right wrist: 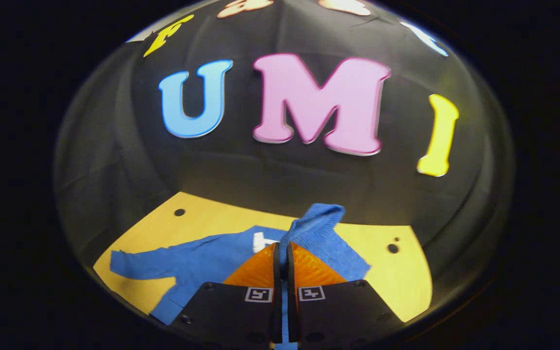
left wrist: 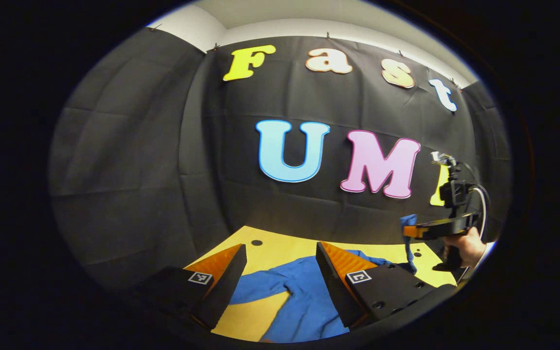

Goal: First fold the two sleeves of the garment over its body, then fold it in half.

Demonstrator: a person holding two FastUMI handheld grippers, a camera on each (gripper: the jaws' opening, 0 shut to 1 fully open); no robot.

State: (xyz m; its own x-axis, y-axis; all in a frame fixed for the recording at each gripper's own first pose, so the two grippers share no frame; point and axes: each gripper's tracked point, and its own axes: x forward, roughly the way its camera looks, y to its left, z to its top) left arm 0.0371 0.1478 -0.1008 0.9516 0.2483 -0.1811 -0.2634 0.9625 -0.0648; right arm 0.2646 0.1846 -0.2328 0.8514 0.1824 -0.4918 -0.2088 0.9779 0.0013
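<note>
left gripper view: my left claw [left wrist: 280,287] hangs released above the blue garment [left wrist: 304,296] spread on the yellow desk [left wrist: 280,250] | right gripper view: my right claw [right wrist: 283,265] is clenched on one sleeve [right wrist: 316,228], lifted (first-sleeve step, I judge) | next: carry it across the body, release.

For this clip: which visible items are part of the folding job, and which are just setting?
Part of the job:
- blue garment
- its sleeve, lifted and pinched by the right gripper
- its other sleeve, flat on the table
- left gripper, open above the garment

Just setting:
- yellow table
- black cloth wall
</note>
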